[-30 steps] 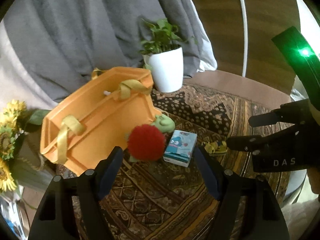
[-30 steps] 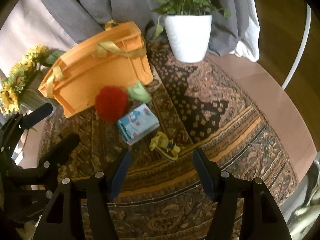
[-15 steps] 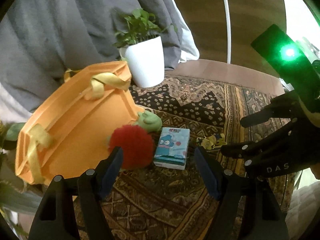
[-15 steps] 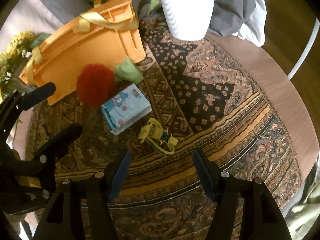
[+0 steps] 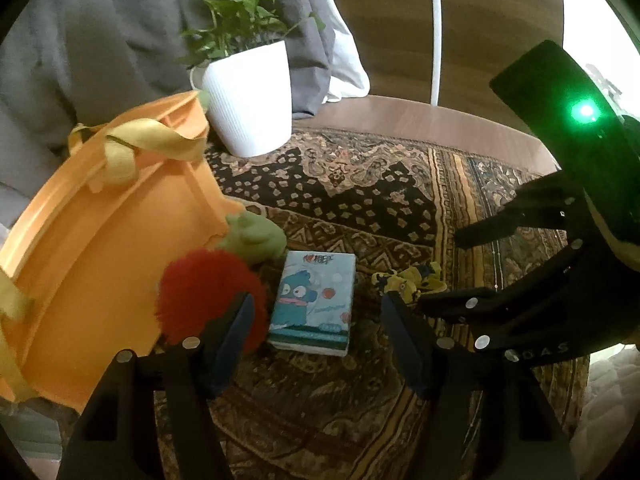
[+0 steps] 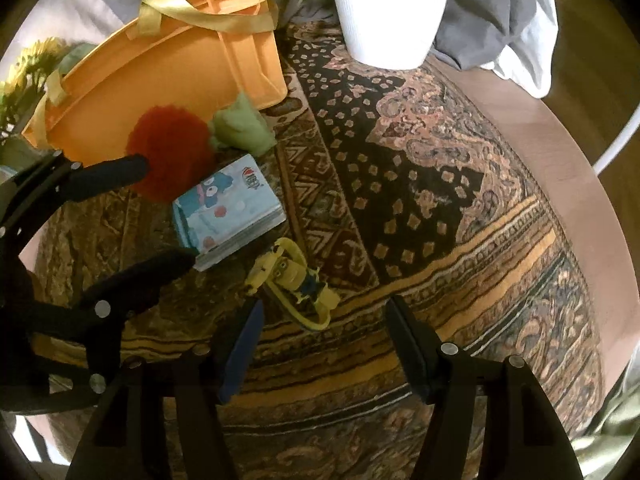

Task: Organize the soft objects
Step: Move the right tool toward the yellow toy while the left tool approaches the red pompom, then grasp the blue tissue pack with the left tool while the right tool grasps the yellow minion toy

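Observation:
A light-blue tissue pack (image 5: 316, 292) lies on the patterned rug, between the fingers of my left gripper (image 5: 316, 307). Its jaws are closing but the pads stand clear of the pack. A red pom-pom (image 5: 200, 292) touches the left finger, and a green plush (image 5: 252, 236) lies behind it against the orange crate (image 5: 100, 240). My right gripper (image 6: 325, 312) hangs open just above a yellow minion toy (image 6: 292, 280), which lies between and slightly beyond its fingertips. In the right wrist view the left gripper (image 6: 156, 216) straddles the tissue pack (image 6: 228, 212).
A white plant pot (image 5: 252, 96) stands behind the crate at the rug's far edge. Sunflowers (image 6: 28, 68) sit left of the crate. Grey cloth hangs behind. The round table's wooden rim (image 6: 560, 152) curves along the right.
Both grippers have come down toward the rug. The left one moved over the tissue pack and its jaws narrowed. The right one sank closer to the yellow toy.

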A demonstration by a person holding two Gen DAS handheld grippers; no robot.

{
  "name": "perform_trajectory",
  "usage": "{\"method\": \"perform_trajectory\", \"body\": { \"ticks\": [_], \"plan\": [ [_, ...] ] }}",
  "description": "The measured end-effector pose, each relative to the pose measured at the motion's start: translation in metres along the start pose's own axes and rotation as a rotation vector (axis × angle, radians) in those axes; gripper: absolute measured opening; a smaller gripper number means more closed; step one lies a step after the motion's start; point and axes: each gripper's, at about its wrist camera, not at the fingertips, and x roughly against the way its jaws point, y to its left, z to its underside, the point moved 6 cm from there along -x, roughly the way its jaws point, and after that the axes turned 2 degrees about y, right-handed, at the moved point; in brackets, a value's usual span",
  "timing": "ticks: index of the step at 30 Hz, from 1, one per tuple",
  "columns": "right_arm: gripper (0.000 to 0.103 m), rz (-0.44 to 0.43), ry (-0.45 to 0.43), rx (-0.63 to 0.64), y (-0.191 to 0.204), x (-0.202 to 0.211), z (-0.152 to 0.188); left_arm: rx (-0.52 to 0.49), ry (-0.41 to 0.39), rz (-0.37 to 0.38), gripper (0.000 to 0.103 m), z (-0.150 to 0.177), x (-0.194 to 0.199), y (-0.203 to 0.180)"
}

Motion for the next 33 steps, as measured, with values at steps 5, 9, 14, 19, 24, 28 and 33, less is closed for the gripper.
{"method": "perform_trajectory", "body": {
  "ticks": [5,9,14,19,24,28,33],
  "plan": [
    [0.061,-0.015,0.003,0.041,-0.003,-0.005,0.0,-0.027,0.018,0.024,0.063,-0.002,-0.011,-0.005],
    [0.058,-0.025,0.004,0.067,-0.004,-0.009,0.0,-0.048,0.034,0.033,0.059,-0.002,-0.02,-0.007],
    [0.056,-0.034,-0.007,0.133,0.006,-0.014,0.0,-0.038,0.057,0.023,0.058,-0.002,-0.032,0.001],
    [0.047,-0.062,-0.011,0.149,0.013,-0.019,-0.003,-0.008,0.084,0.036,0.057,0.0,-0.044,0.005],
    [0.034,-0.102,-0.024,0.12,0.014,-0.019,-0.006,0.034,0.089,0.039,0.057,0.0,-0.048,0.006],
    [0.031,-0.116,-0.033,0.105,0.014,-0.019,-0.006,0.066,0.087,0.027,0.053,0.0,-0.05,0.009],
    [0.027,-0.123,-0.056,0.105,0.014,-0.014,-0.006,0.124,0.084,0.033,0.05,0.0,-0.045,0.009]
  ]
}}
